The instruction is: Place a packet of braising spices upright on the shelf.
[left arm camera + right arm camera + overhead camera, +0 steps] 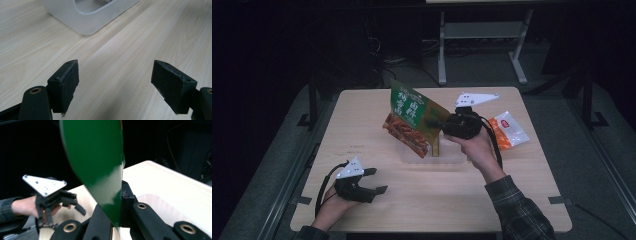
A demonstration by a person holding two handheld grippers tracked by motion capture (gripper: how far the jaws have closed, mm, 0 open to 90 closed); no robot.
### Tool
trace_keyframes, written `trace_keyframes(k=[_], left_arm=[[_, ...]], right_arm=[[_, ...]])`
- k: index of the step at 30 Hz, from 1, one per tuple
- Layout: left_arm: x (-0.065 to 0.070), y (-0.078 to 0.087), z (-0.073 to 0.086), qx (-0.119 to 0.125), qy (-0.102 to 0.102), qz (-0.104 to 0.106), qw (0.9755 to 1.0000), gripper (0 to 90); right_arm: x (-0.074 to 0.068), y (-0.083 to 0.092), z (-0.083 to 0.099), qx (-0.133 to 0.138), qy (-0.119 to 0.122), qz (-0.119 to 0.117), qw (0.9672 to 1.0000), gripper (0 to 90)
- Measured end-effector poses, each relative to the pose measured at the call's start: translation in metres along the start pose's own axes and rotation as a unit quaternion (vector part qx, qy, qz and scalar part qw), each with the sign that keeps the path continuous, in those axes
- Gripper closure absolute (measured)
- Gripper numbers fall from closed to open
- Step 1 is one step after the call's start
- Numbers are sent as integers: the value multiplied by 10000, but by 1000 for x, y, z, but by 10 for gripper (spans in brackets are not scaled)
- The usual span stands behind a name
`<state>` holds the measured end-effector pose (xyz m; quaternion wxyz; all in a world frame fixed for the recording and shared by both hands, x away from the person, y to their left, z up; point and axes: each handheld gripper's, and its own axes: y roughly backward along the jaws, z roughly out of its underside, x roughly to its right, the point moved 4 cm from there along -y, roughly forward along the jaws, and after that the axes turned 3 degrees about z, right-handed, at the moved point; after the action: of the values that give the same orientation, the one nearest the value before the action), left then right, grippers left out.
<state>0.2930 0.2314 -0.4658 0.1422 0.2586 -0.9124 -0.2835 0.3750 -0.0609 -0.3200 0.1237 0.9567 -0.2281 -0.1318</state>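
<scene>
Above the clear tray [432, 156] at the middle of the worktop [377, 192], we have the green pouch [412, 117] pinched by one edge in the right tongs [438, 123], clamped tight on it, so the pouch hangs clear of the tray and leans toward our left. We judge the main risk to be slippage: the jaws bite only a thin glossy strip, as the right gripper view shows on the green pouch [100, 167], and the weight of the contents hangs off to one side, so a quick swing could twist it free or drop it outside the tray. The orange-and-white packet [508, 130] lies just beyond the right hand [476, 145] and could get brushed. Our right forearm reaches in with the wrist raised, tongs pointing left. Our left tongs [377, 181] rest low near the front left, spread apart and holding nothing, aimed at the tray.
</scene>
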Motion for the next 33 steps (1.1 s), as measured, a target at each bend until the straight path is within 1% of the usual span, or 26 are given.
trace_keyframes(k=[2, 4, 6, 9, 10, 12, 16, 17, 22, 26, 28, 30, 33], left_arm=[[0, 0, 0, -15, 8, 6, 10000, 217], [0, 0, 0, -38, -12, 6, 10000, 214], [0, 0, 0, -61, -55, -2, 10000, 212], [-1, 0, 1, -61, -53, -4, 10000, 211], [-1, 0, 1, -65, -58, -5, 10000, 212], [-1, 0, 1, -63, -56, -3, 10000, 211], [-1, -1, 1, -82, -76, 4, 9999, 209], [0, -1, 1, -79, -37, 17, 10000, 207], [0, -2, 1, -110, -53, 24, 9999, 205], [0, -2, 2, -136, -64, 32, 9999, 203], [0, -3, 2, -149, -59, 40, 9999, 202], [0, -3, 2, -163, -65, 49, 9998, 201], [1, -4, 2, -173, -86, 46, 9998, 199]], right_arm=[[4, -1, -2, 31, -40, 90, 9999, 900], [8, -2, -3, 59, -21, 204, 9998, 900], [12, -2, -4, 108, -91, 294, 9995, 900], [17, -3, -4, 157, -156, 400, 9990, 900], [19, -3, -4, 156, -165, 462, 9987, 900], [20, -3, -3, 145, -228, 495, 9984, 900], [24, -4, 1, 106, -270, 653, 9974, 900], [24, -5, 2, 97, -279, 661, 9974, 900], [26, -10, 7, 7, -283, 785, 9965, 900], [26, -10, 7, 8, -268, 865, 9959, 900], [26, -10, 7, -12, -240, 880, 9958, 900], [26, -11, 9, -55, -247, 943, 9952, 899], [26, -16, 13, -115, -270, 912, 9954, 899]])
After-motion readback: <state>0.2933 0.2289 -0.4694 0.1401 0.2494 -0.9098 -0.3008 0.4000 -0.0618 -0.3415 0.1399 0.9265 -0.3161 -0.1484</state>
